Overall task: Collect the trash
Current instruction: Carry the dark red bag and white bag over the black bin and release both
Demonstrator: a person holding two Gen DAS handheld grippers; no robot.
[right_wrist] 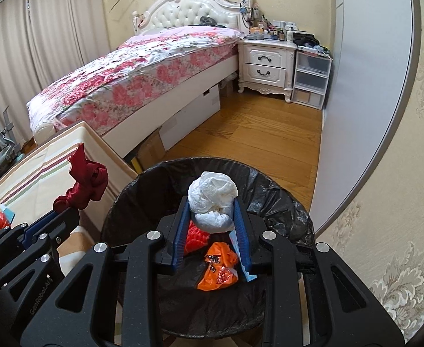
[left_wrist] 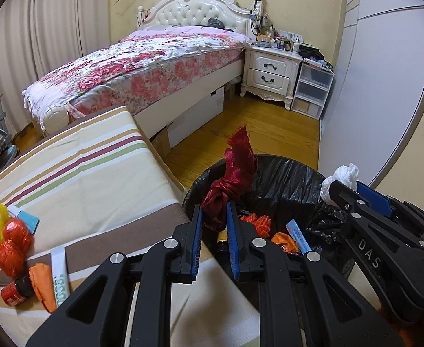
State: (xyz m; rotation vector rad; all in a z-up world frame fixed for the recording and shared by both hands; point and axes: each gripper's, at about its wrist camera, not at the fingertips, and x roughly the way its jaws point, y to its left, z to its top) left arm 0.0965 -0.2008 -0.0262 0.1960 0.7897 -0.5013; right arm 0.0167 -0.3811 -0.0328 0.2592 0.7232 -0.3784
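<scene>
Flanking the wood floor point(right_wrist: 258, 133): floral bed point(right_wrist: 142, 69), striped surface point(left_wrist: 75, 179).

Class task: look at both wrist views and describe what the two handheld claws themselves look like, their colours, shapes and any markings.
Both claws are alike: matte black, angular link arms with triangular cut-outs and round silver pivot bolts. The fingers carry blue ribbed pads. The left claw shows pale "GenRobot.AI" lettering in the right wrist view; the right claw shows "DAS" in the left wrist view. No cables, sleeves or hands are visible.

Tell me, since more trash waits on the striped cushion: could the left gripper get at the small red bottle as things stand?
Probably not yet. The left gripper is shut on the red cloth over the bin; the red bottle lies uncovered, so dropping the cloth should free it.
</scene>
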